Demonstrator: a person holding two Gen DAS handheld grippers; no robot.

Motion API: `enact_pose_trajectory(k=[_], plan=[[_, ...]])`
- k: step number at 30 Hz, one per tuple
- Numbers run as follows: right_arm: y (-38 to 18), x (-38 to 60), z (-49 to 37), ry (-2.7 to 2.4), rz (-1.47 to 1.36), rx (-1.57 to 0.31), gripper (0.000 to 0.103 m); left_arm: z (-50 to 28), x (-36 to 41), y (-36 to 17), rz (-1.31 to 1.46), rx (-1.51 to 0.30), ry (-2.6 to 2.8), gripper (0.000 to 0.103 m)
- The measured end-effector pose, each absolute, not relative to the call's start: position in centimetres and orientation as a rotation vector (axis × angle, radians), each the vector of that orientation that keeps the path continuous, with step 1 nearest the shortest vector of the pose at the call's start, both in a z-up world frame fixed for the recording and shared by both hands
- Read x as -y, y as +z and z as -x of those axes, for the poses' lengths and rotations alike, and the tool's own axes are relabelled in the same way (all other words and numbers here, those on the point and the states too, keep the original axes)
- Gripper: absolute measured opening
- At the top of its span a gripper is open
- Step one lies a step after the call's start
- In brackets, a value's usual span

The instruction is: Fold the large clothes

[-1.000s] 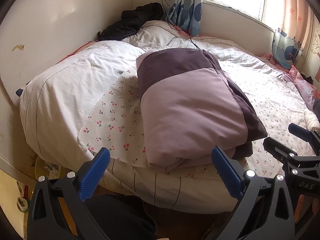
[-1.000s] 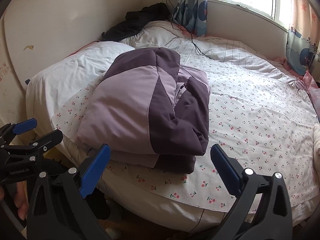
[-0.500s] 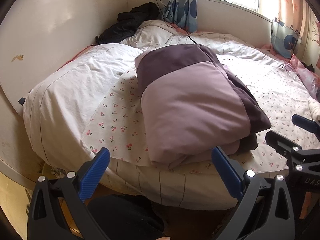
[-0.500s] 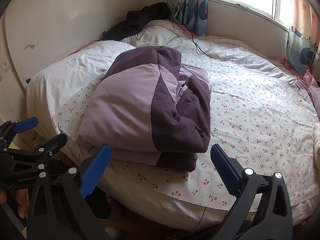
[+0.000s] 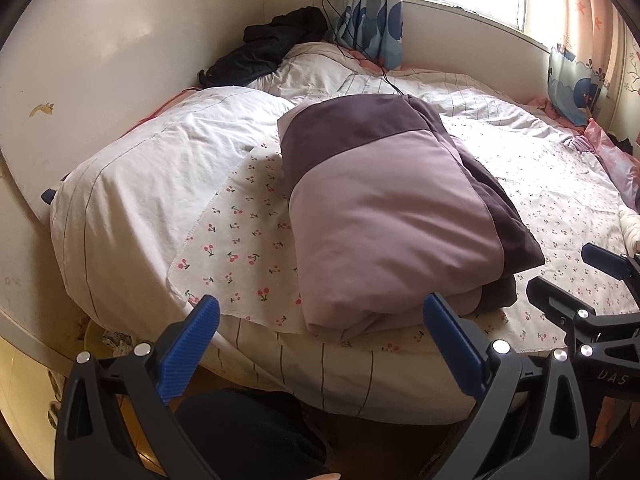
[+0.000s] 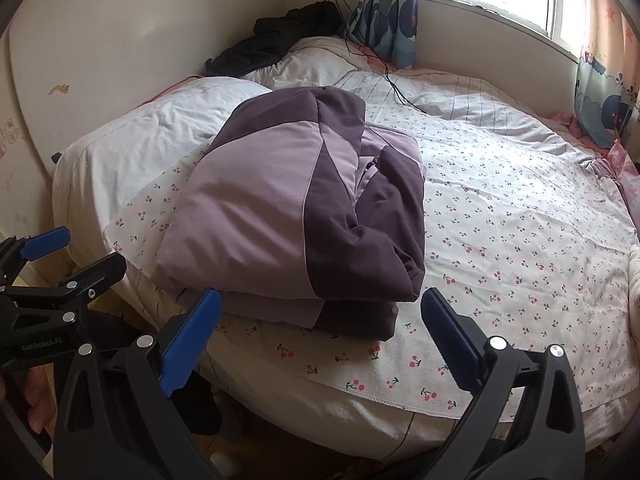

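From your left wrist camera, the view sits a little farther back and lower than a second ago: more of the bed's (image 5: 344, 376) striped side shows under the cherry-print sheet (image 5: 240, 248). Your left tongs (image 5: 320, 340) stand apart, clamped on nothing, in front of the bed edge. The folded purple jacket (image 5: 392, 232) lies on the sheet at the near edge, beside the white pillow (image 5: 160, 176), in the same fold as before. Your right tongs (image 5: 568, 276) show at the right edge, also apart.

From your right wrist camera, little has changed; the jacket (image 6: 288, 208) sits slightly lower in the frame. Your right tongs (image 6: 320, 328) are apart and empty, just short of the bundle's near corner. Your left tongs (image 6: 72, 252) hang open at the left, off the bed. A black garment (image 6: 272, 44) lies by the far wall.
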State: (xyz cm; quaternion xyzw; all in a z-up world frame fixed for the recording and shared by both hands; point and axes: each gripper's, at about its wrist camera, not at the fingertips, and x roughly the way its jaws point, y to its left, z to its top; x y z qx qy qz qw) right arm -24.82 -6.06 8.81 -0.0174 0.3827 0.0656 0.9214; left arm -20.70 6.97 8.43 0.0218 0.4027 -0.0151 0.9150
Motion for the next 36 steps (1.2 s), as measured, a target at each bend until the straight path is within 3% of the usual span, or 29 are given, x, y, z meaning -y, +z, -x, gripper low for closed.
enact_pose_trajectory(k=[36], plan=[[8.41,6.11,24.32,0.143,0.038,-0.807,0.097,20.17,-6.92,7.99,-0.021,-0.846,-0.042,0.097]])
